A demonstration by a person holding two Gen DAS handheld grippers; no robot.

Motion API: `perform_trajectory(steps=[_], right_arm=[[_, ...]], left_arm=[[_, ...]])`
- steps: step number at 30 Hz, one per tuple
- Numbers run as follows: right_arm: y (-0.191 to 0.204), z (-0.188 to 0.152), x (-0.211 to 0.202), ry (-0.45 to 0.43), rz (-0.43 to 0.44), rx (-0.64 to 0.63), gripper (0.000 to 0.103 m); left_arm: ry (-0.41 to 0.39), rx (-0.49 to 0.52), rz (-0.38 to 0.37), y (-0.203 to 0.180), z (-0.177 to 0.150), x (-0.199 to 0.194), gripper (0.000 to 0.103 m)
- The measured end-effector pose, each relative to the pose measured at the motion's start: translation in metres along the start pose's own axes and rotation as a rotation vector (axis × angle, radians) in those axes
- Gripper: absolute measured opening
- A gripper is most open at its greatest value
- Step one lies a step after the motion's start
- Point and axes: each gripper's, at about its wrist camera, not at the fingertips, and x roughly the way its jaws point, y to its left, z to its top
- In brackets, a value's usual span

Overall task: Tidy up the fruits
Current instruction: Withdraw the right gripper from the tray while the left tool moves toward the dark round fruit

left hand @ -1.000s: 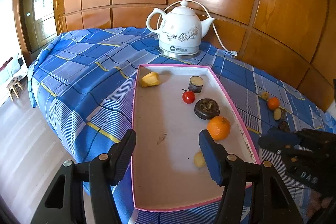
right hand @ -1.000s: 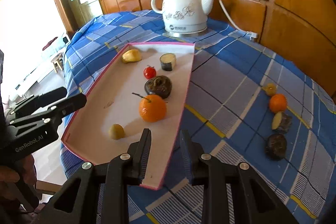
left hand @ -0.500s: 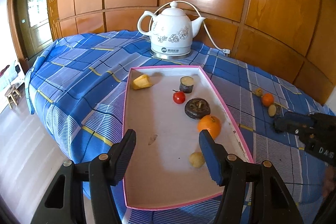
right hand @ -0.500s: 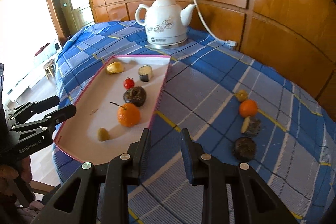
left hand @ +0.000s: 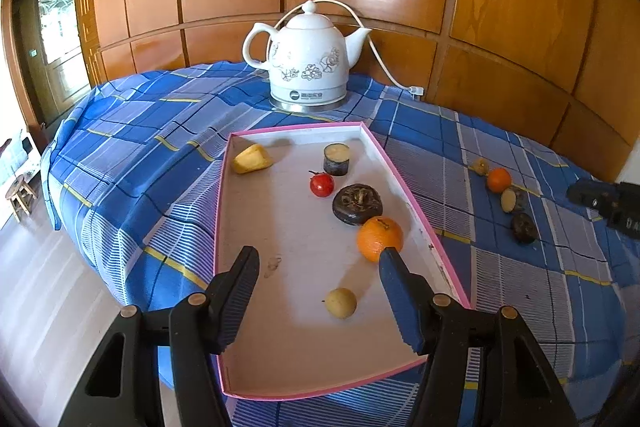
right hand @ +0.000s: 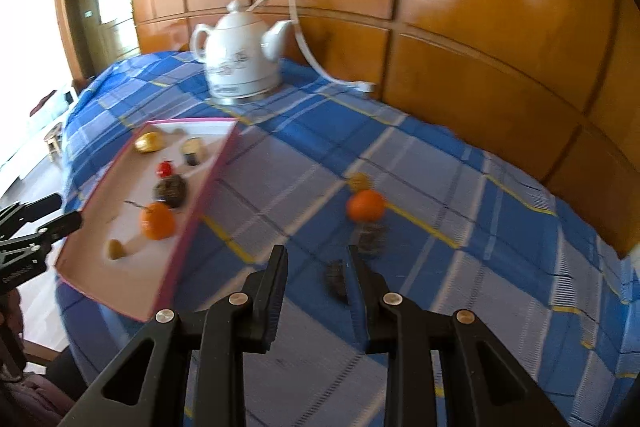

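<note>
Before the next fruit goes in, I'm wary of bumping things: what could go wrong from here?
The right gripper hangs empty, jaws nearly shut, over the dark fruit on the cloth; unless it opens wider it may knock the fruit aside. The loose fruits lie close together, so grabbing one could roll the small orange. The tray overhangs the table's edge near the left gripper; pressing there might tip it.

White kettle (left hand: 306,61) stands on checked cloth (left hand: 132,131).
</note>
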Motion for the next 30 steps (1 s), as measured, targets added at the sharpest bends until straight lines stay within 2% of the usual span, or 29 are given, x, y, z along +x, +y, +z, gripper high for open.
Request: perform_trajectory(steps=[10, 14, 17, 22, 30], right_arm=[[-0.091, -0.010, 0.007, 0.022, -0.163, 0.122, 0.029], [-0.129, -0.030, 0.017, 0.041, -0.198, 0.250, 0.029], [-0.151, -0.038, 0.024, 0.088, -0.218, 0.353, 0.029], [-0.167, -0.040, 0.019, 0.075, -0.200, 0.450, 0.029], [-0.163, -0.040, 0.019, 0.086, -0.192, 0.453, 0.029]], left_arm=[[0.005, 0.040, -0.004, -0.014, 0.003, 0.001, 0.063], [0.008, 0.062, -0.006, -0.023, 0.005, 0.003, 0.063], [0.010, 0.081, -0.013, -0.031, 0.008, 0.006, 0.063], [0.021, 0.118, -0.043, -0.050, 0.012, 0.013, 0.063], [0.039, 0.209, -0.147, -0.099, 0.023, 0.023, 0.063]])
